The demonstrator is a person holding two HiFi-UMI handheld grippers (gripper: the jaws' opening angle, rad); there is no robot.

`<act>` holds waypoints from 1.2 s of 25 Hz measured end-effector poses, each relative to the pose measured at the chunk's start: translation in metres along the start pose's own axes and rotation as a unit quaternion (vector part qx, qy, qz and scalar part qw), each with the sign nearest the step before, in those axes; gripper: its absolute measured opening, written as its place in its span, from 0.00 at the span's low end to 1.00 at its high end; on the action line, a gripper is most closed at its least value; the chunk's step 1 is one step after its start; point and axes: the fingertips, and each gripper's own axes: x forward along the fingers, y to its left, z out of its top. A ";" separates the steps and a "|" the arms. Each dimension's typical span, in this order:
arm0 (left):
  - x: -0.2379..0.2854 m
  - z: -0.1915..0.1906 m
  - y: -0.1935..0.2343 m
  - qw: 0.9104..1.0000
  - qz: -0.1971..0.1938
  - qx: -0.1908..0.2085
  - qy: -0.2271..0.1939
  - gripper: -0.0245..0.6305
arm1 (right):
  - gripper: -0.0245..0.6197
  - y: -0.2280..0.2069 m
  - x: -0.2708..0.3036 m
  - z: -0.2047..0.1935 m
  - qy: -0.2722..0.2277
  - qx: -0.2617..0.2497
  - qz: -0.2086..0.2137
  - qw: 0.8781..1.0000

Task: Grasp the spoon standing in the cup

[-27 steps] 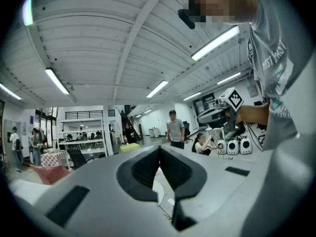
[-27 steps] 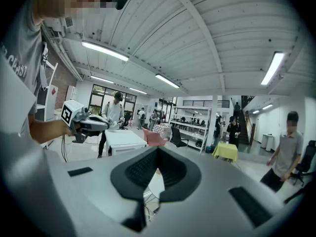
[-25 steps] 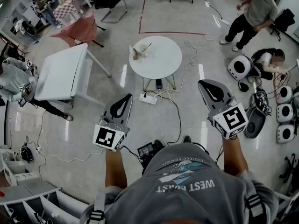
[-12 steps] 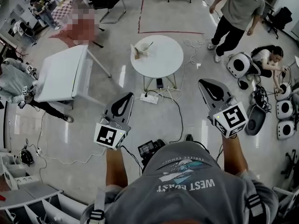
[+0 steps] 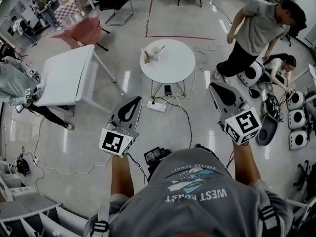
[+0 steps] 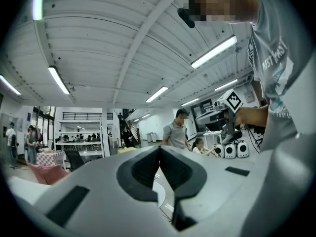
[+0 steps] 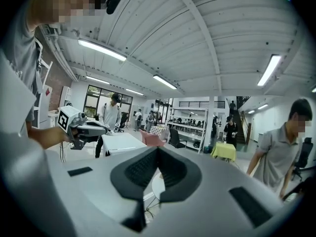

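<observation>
Your left gripper (image 5: 134, 100) and right gripper (image 5: 215, 87) have jaws closed and empty, well apart from the spoon (image 5: 159, 49) standing in the cup (image 5: 153, 55).

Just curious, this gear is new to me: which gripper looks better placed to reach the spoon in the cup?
Probably the left gripper: the cup with the spoon stands left on the round table, more in its line than the right gripper is. Both are shut, well short of the table.

Right claw (image 7: 158, 149) closed on nothing, white round table (image 7: 157, 185) showing below its tips
</observation>
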 end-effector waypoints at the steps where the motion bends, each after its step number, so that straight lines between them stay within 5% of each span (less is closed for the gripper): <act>1: 0.001 -0.001 0.001 1.000 0.000 -0.001 -0.001 0.05 | 0.04 -0.001 0.002 0.000 0.001 -0.001 0.000 1.000; 14: 0.029 -0.019 0.013 0.999 0.019 -0.015 0.030 0.05 | 0.04 -0.032 0.044 -0.016 0.010 0.016 0.031 0.999; 25: 0.096 -0.006 0.023 0.996 0.064 -0.042 0.047 0.05 | 0.04 -0.096 0.092 -0.019 0.003 0.032 0.086 0.996; 30: 0.131 -0.006 0.021 0.995 0.075 -0.024 0.068 0.05 | 0.04 -0.130 0.104 -0.024 0.000 0.041 0.112 0.993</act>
